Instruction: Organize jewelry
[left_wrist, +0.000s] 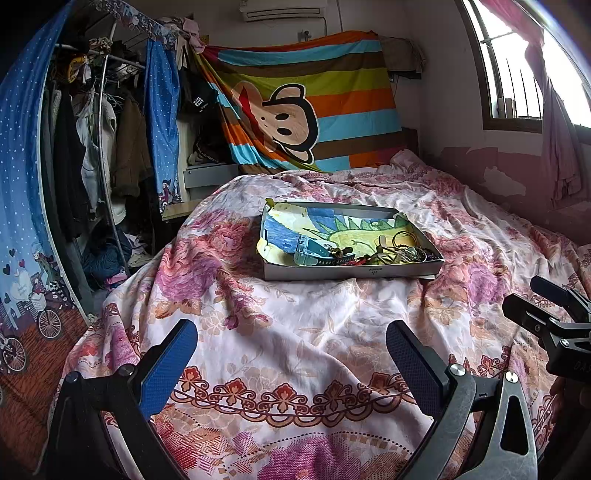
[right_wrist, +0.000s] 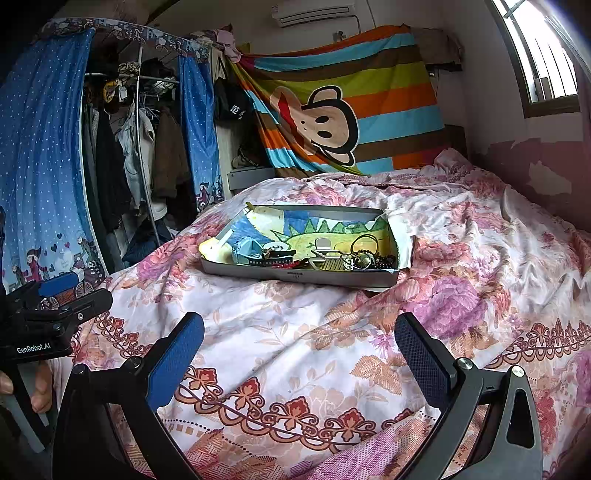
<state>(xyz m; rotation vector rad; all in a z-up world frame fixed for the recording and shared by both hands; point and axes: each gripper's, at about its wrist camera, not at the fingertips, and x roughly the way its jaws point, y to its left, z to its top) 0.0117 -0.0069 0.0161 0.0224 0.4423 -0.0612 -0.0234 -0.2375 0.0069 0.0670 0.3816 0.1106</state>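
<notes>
Both grippers are hovering spread and empty; tray (right_wrist: 295, 275) is lying dead ahead, long axis crosswise, jewelry pile (right_wrist: 354, 258) slightly nearer right gripper (right_wrist: 299, 354) than left gripper (left_wrist: 291, 354).

Crumpled floral cloth bedspread (left_wrist: 295, 332), matt cardboard tray (left_wrist: 332, 271) with crayoned paper lining (left_wrist: 332, 229), textured blue claw pads (left_wrist: 168, 369).

One shallow box (right_wrist: 295, 274), one blue-strapped watch (left_wrist: 314, 253), one striped monkey sheet (right_wrist: 351, 107), one floral bedspread (left_wrist: 295, 350).
</notes>
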